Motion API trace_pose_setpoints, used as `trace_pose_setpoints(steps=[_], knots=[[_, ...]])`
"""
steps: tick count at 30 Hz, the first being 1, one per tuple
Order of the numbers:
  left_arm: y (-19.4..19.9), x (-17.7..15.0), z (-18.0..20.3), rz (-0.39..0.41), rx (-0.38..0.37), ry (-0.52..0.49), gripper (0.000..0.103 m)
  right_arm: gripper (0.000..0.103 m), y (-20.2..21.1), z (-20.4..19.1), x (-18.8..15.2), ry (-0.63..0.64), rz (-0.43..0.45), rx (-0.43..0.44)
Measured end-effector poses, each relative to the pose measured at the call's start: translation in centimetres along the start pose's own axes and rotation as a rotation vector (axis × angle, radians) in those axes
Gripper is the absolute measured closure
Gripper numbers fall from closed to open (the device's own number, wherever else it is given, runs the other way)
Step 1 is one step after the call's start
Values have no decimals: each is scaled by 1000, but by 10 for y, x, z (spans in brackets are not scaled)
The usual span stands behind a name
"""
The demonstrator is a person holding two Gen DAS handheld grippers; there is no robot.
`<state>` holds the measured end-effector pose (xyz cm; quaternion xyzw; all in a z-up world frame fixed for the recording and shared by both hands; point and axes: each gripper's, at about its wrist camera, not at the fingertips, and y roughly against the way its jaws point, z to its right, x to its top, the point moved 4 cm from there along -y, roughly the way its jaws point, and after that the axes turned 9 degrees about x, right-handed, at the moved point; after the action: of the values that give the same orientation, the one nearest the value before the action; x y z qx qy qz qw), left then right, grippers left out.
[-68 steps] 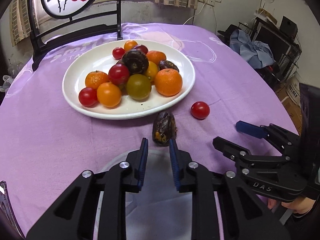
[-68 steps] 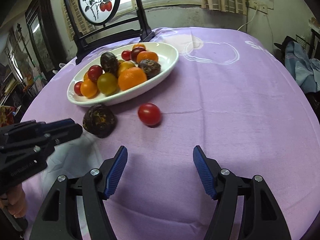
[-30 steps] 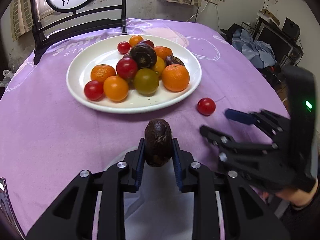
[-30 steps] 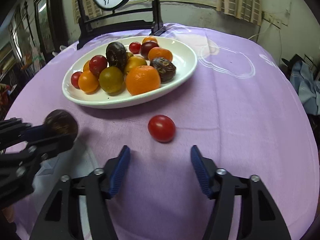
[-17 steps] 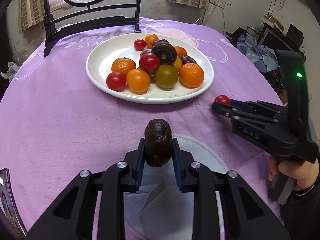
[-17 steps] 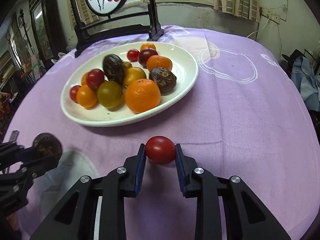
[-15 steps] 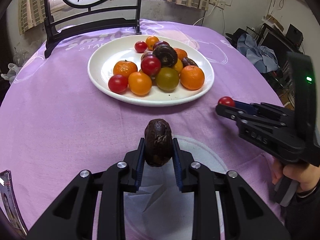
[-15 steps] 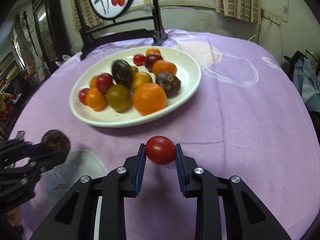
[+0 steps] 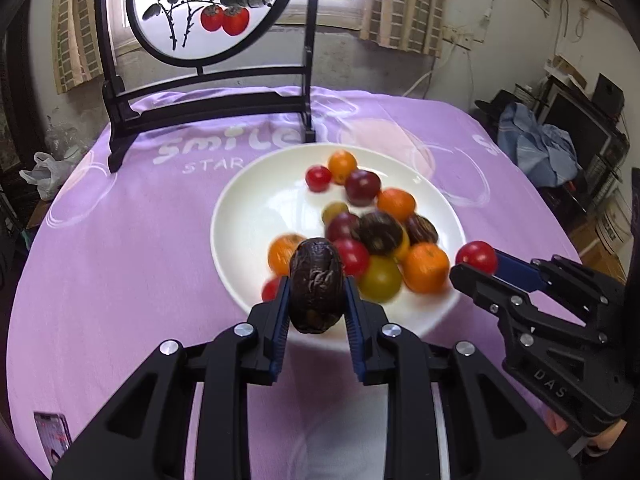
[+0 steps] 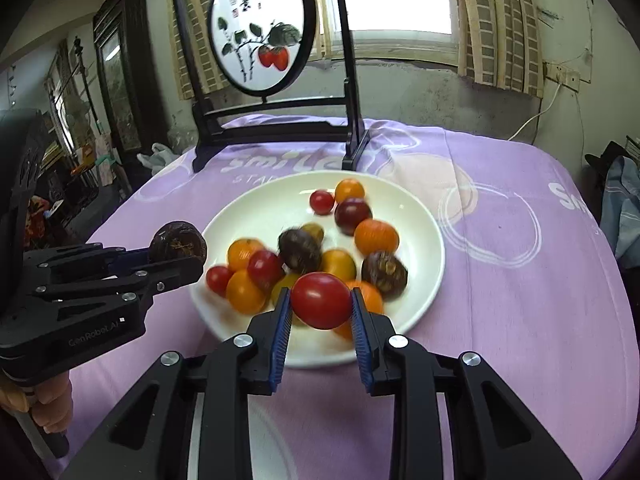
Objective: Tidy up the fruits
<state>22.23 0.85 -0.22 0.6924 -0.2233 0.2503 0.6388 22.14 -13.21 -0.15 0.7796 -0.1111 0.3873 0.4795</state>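
Both grippers: black plastic linkage arms, silver screw heads at the pivots, ribbed blue pads inside the fingers. Left gripper [image 10: 176,254] at 9 o'clock in the right wrist view carries pale "GenRobot.AI" lettering; right gripper [image 9: 478,264] at 3 o'clock shows "DAS".

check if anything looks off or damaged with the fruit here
The dark fruit gripped in the left gripper looks shrivelled and wrinkled, as do a few dark ones on the white plate. Nothing is spilled; the red tomato in the right gripper looks sound.
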Motion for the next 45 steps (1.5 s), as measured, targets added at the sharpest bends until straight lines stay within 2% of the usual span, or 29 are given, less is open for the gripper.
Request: trace_pose_setpoints(steps=[5,10,13,15,16,18,20,25,32,38,45], knots=[[-29,23,2,-14,26,12,78,74,-30,21,18,-65,-14,-6],[-61,32,2,-53,48,33,78,72,-61,34,24,-88,-48,-26],[-74,33,0,-73,57,61,74,46,-69,41,26,-120,-39,-34],[-75,32,-3,-73,73,73,60,45,-67,42,25,-124,-30,-42],[-73,32,-3,-66,78,76,52,45,-65,43,24,-128,-29,-36],[-65,31,-5,-41,86,76,46,45,-58,43,20,-137,-22,-32],[-53,28,-7,-21,91,73,32,43,-47,43,15,-134,-13,-35],[-22,11,-9,21,82,86,20,37,-16,36,-3,-126,-1,-25],[11,-35,-5,13,56,94,17,33,20,19,-44,-105,-27,-35],[36,-72,-5,33,92,82,14,27,43,4,-79,-79,-31,-77],[53,-104,-9,27,106,86,11,19,56,-1,-102,-113,-23,-99]])
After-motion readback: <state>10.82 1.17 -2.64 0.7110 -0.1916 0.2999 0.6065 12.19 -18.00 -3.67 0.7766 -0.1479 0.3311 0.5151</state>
